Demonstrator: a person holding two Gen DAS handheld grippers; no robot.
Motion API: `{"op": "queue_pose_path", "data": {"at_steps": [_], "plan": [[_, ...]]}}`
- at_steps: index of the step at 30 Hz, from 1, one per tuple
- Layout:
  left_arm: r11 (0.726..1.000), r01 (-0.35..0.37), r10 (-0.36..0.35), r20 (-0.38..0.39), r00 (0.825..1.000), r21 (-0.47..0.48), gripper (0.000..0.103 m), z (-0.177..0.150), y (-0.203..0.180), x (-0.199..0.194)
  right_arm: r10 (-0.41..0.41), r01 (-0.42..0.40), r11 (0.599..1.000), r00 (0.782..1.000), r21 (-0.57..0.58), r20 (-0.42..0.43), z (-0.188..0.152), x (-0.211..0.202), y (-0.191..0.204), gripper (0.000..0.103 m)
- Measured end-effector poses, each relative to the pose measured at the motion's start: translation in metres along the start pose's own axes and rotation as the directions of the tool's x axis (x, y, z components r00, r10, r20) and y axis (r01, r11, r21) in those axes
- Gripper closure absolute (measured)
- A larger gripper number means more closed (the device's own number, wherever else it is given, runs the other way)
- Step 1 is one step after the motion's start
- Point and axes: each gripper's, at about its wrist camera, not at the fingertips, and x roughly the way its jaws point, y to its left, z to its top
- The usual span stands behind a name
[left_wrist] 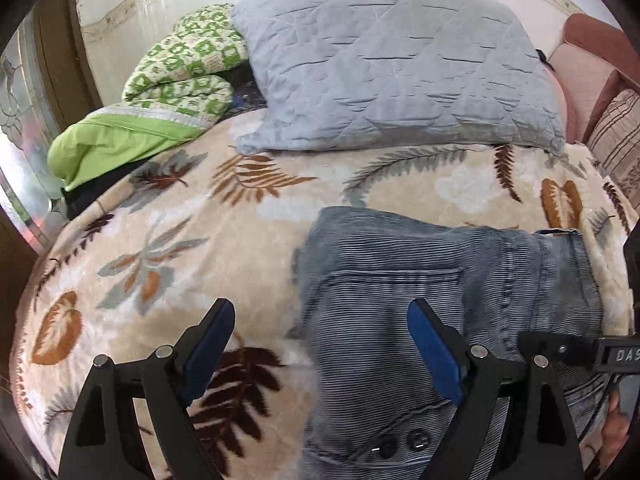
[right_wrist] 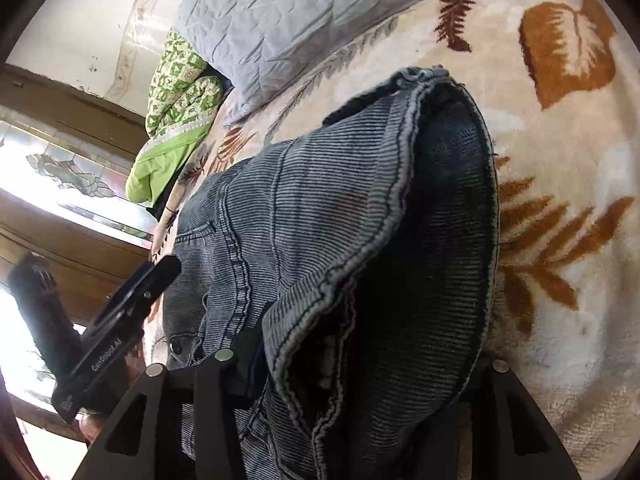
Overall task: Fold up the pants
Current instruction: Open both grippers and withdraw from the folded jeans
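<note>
Blue-grey corduroy pants (left_wrist: 420, 280) lie on a leaf-patterned blanket (left_wrist: 168, 248), back pocket and waist buttons showing. My left gripper (left_wrist: 320, 312) is open and empty just above the pants' left edge, its blue pads (left_wrist: 434, 352) wide apart. In the right wrist view the pants (right_wrist: 320, 220) drape over my right gripper (right_wrist: 360, 368), hem and dark inside facing the camera. Its fingertips are hidden under the cloth. The cloth hangs from it, lifted off the blanket (right_wrist: 560, 160). The left gripper's body (right_wrist: 120, 320) shows at the left.
A grey quilted pillow (left_wrist: 400, 72) and a folded green patterned quilt (left_wrist: 172, 80) lie at the bed's far side. A pink cushion (left_wrist: 588, 72) and striped pillow (left_wrist: 620, 136) sit at the far right. A window with patterned glass (right_wrist: 60, 168) is at the left.
</note>
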Motion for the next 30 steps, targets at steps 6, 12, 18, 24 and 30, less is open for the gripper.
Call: {"op": "queue_pose_path", "data": {"at_steps": [6,12,18,24,30], "plan": [[0.999,0.045,-0.044,-0.026,0.999,0.018,0.014,-0.005,0.002,0.006,0.025,-0.025,1.000,1.000,0.011,-0.019,0.003,0.000,-0.004,0.051],[0.997,0.029,-0.032,0.040,0.999,0.067,0.014,-0.008,-0.007,-0.012,0.017,-0.016,0.996,1.000,0.088,-0.012,0.001,-0.011,-0.005,0.050],[1.000,0.008,-0.008,0.086,0.996,0.010,0.014,-0.008,0.009,-0.025,-0.087,0.076,0.996,0.971,0.055,0.223,-0.006,-0.080,0.010,0.047],[0.994,-0.011,0.022,0.108,0.994,-0.105,0.014,-0.006,0.024,-0.028,-0.133,0.182,0.980,0.898,-0.077,0.420,-0.032,-0.113,0.054,0.047],[0.993,-0.072,0.085,0.160,0.983,-0.090,0.013,-0.010,0.017,-0.039,-0.145,0.272,0.941,0.861,-0.201,0.487,-0.060,-0.108,0.101,0.047]]}}
